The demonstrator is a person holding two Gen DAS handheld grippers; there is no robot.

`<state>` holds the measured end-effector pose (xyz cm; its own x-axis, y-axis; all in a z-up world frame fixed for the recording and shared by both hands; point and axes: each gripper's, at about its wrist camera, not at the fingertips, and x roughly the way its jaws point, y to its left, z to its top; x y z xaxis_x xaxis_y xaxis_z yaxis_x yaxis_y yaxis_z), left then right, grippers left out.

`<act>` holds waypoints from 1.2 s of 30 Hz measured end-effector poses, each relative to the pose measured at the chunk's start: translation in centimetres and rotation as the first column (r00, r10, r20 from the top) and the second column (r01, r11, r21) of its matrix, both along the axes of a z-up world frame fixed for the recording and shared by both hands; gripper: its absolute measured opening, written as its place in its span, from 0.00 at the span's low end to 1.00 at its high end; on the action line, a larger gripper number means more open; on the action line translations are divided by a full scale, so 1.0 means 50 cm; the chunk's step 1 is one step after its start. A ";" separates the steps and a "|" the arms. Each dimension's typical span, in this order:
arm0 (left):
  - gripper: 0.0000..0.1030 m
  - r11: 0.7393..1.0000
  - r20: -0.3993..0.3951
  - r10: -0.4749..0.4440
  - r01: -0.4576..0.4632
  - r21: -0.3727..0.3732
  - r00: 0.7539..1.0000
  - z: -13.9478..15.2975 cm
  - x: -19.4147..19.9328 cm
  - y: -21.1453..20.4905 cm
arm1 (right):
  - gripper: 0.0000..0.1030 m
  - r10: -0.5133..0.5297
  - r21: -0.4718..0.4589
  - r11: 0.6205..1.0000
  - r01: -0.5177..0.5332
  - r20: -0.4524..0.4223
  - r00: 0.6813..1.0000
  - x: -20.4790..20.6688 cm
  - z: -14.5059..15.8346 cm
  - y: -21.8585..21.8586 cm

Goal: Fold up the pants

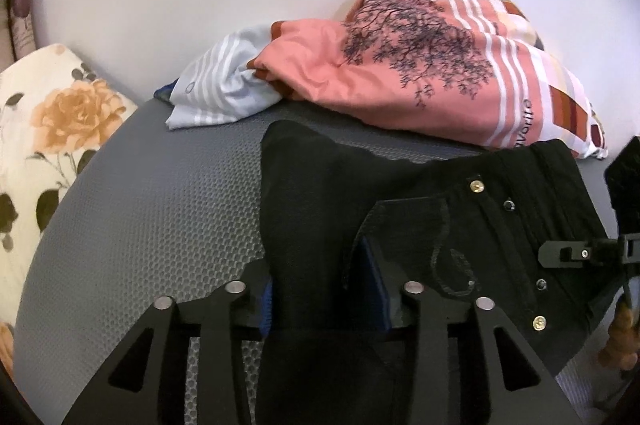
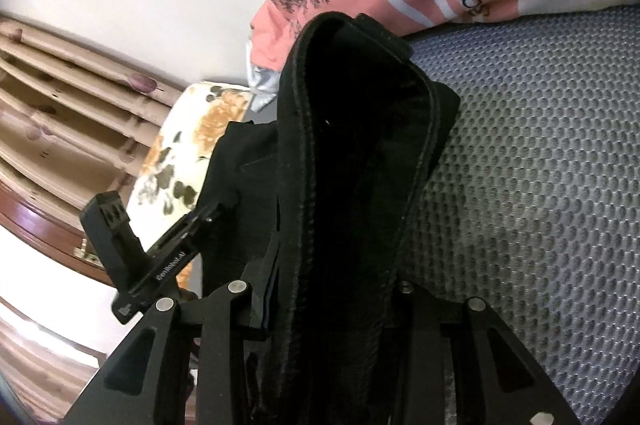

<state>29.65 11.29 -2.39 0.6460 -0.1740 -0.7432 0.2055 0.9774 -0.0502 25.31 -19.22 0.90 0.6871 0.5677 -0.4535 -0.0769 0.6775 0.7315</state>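
Black pants (image 1: 460,209) with brass rivets and a stitched back pocket lie on a grey mesh mat (image 1: 160,217). My left gripper (image 1: 324,289) is shut on a fold of the black fabric, which rises between its blue-padded fingers (image 1: 376,289). My right gripper (image 2: 324,289) is shut on the pants' waistband (image 2: 360,129), holding it lifted above the mat (image 2: 540,185). The right gripper also shows at the right edge of the left wrist view (image 1: 580,253). The left gripper's body shows in the right wrist view (image 2: 132,257).
A pink patterned pillow (image 1: 420,65) and a striped pale-blue cloth (image 1: 224,85) lie at the mat's far edge against a white wall. A floral pillow (image 1: 52,129) sits at the left. Curtains (image 2: 60,97) hang at the left in the right wrist view.
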 end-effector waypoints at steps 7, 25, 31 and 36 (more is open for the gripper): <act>0.61 0.999 0.013 0.042 -0.042 0.013 0.999 -0.027 -0.004 0.016 | 0.40 -0.069 -0.138 0.988 0.071 0.017 0.997 -0.010 0.002 0.020; 0.91 0.985 0.061 0.158 -0.162 0.060 0.985 -0.025 -0.016 0.030 | 0.96 -0.264 -0.540 0.738 0.405 0.321 0.910 -0.092 0.077 0.156; 0.98 0.984 0.150 0.162 -0.170 0.047 0.975 -0.005 -0.042 0.032 | 0.98 -0.287 -0.539 0.728 0.425 0.323 0.902 -0.093 0.079 0.151; 0.98 0.983 0.182 0.146 -0.163 0.087 0.973 0.000 -0.049 0.016 | 0.98 -0.280 -0.560 0.716 0.416 0.315 0.907 -0.086 0.077 0.159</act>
<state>27.22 12.08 -2.39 0.7799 0.0077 -0.6259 0.0487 0.9962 0.0729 20.99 -11.25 4.75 0.8903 -0.0753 -0.4491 0.1614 0.9744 0.1566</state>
